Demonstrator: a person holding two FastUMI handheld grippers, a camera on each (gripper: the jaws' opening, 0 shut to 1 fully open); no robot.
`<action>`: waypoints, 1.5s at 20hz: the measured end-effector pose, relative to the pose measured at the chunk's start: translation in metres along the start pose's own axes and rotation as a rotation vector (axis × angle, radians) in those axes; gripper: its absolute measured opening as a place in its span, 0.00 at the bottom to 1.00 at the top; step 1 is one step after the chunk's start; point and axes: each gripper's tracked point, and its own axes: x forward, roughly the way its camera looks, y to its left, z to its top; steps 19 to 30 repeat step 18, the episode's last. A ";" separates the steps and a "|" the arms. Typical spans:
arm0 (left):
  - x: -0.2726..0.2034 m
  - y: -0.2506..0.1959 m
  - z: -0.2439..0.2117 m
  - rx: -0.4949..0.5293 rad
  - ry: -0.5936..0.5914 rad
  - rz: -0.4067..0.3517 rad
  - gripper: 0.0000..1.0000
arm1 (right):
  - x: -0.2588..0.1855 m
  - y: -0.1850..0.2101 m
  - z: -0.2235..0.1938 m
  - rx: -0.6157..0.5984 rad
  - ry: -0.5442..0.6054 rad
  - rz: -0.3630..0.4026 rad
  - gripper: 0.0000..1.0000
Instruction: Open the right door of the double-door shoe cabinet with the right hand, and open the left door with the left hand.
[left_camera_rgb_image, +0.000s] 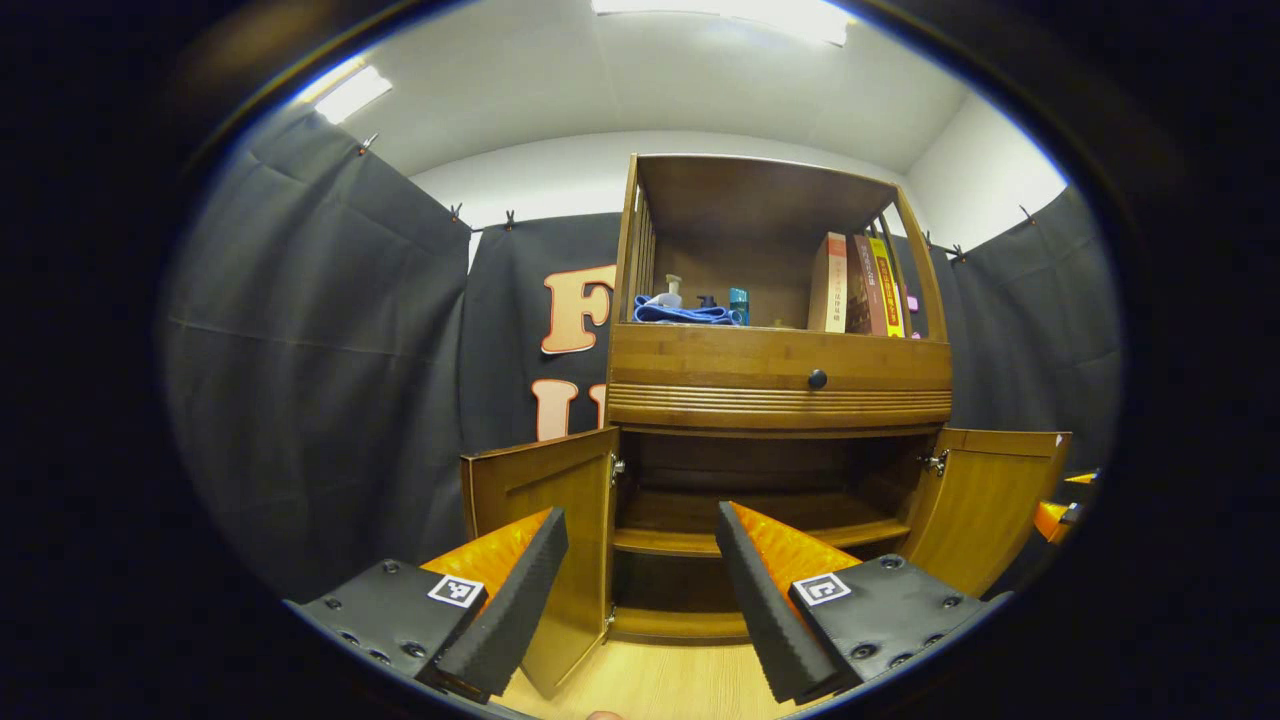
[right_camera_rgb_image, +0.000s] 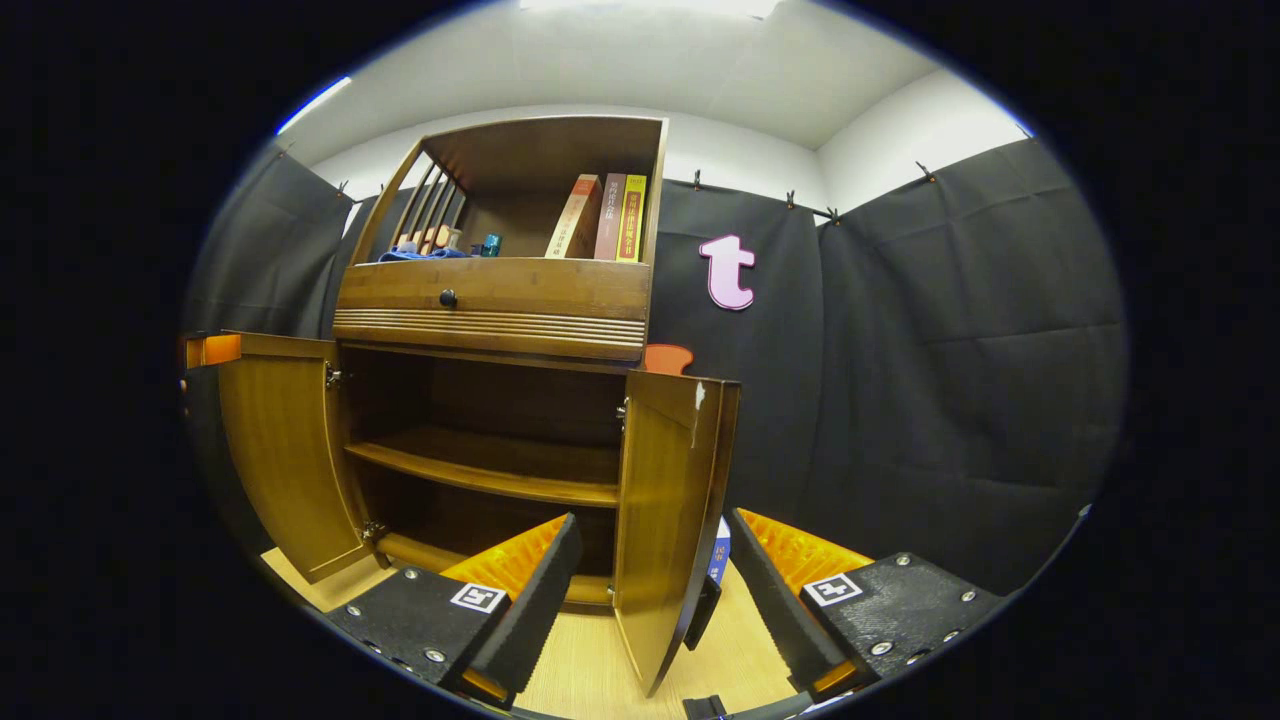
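The wooden shoe cabinet (left_camera_rgb_image: 775, 375) has both lower doors swung out. In the left gripper view, the left door (left_camera_rgb_image: 570, 480) stands ajar, partly behind one finger of my open left gripper (left_camera_rgb_image: 640, 515), which holds nothing. The right door (left_camera_rgb_image: 990, 505) hangs open at the far right, with part of the other gripper (left_camera_rgb_image: 1060, 515) beside it. In the right gripper view, the right door (right_camera_rgb_image: 665, 520) stands edge-on between the spread fingers of my right gripper (right_camera_rgb_image: 652, 518), untouched by either. The left door (right_camera_rgb_image: 285, 450) is wide open, with the left gripper (right_camera_rgb_image: 210, 350) at its top corner.
Inside the cabinet runs a bare shelf (right_camera_rgb_image: 480, 470). Above it are a drawer with a dark knob (right_camera_rgb_image: 448, 297) and an open bay holding books (right_camera_rgb_image: 600, 215), bottles and a blue cloth (left_camera_rgb_image: 685, 313). A small box (right_camera_rgb_image: 722, 550) sits on the wood floor (left_camera_rgb_image: 650, 680) behind the right door.
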 end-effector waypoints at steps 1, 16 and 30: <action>0.000 -0.001 -0.003 -0.002 0.008 -0.019 0.95 | -0.005 0.003 0.001 0.004 -0.003 -0.003 0.92; -0.015 0.036 0.023 0.094 -0.049 -0.043 0.95 | -0.043 0.030 0.027 0.010 -0.067 -0.074 1.00; -0.017 0.040 0.020 0.092 -0.044 -0.034 0.95 | -0.046 0.036 0.027 0.003 -0.064 -0.069 1.00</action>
